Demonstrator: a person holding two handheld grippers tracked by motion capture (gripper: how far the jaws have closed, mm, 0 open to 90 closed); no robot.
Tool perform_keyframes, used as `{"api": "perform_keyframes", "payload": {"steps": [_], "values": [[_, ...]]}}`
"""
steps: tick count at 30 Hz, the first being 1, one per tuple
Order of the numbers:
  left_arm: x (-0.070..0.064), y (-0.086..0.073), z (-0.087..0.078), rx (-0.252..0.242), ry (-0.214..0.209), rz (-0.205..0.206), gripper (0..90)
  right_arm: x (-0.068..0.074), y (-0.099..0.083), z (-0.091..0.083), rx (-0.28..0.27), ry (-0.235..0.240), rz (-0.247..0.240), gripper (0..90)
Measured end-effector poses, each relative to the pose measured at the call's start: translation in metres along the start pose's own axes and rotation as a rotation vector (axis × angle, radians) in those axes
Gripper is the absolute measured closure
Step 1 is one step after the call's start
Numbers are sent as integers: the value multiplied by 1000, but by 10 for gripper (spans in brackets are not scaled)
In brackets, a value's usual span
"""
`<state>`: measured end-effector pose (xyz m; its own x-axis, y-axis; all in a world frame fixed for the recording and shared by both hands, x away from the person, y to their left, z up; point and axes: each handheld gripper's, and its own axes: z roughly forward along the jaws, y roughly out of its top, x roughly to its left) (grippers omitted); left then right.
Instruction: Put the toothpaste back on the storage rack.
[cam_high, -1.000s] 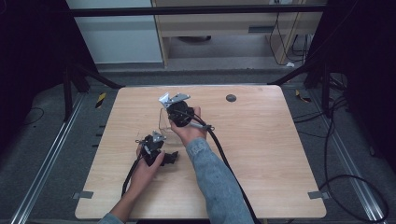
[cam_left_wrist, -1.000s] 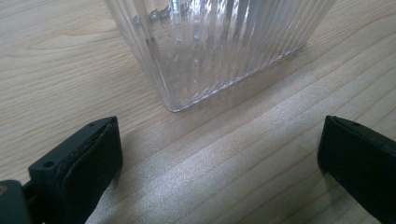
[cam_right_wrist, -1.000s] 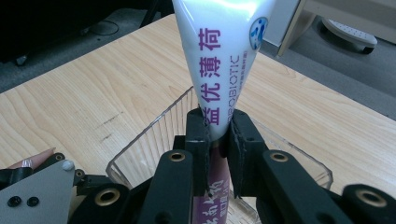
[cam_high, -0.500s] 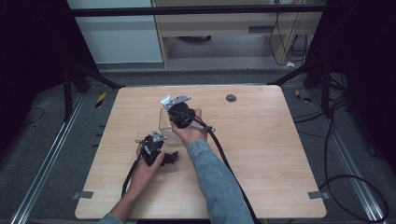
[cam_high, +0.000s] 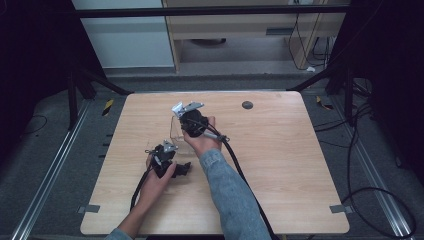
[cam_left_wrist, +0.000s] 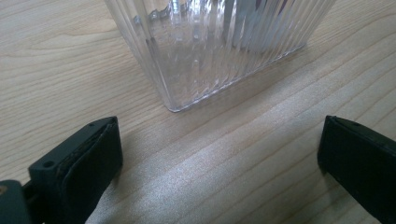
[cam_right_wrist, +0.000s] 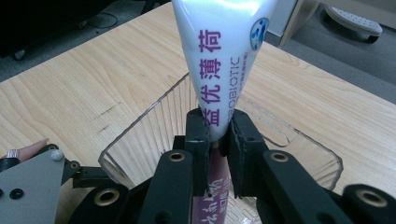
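While the right gripper (cam_right_wrist: 217, 135) pinches the toothpaste tube (cam_right_wrist: 222, 56) over the clear cup (cam_right_wrist: 140, 140), the left gripper (cam_left_wrist: 219, 163) waits wide apart. Next, lower the tube inside.

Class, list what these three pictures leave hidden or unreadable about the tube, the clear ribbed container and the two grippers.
- Tube: its lower end is hidden behind the right gripper in the right gripper view, and its top is cut off by the edge.
- Clear ribbed container: its rim is cut off by the top edge of the left gripper view.
- Left gripper: too small in the high view to judge its jaws.
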<state>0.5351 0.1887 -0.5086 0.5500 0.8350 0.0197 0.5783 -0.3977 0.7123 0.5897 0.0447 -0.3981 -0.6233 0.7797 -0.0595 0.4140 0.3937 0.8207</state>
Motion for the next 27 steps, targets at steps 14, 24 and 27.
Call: {"api": "perform_keyframes", "payload": {"steps": [14,24,27], "values": [[0,0,0,0,0,0,0,3,3,5,12,7,-19,788],[0,0,0,-1,-1,-1,0,7,9,13,33,12,-52,786],[0,0,0,-1,-1,-1,0,7,10,16,35,12,-53,785]]}}
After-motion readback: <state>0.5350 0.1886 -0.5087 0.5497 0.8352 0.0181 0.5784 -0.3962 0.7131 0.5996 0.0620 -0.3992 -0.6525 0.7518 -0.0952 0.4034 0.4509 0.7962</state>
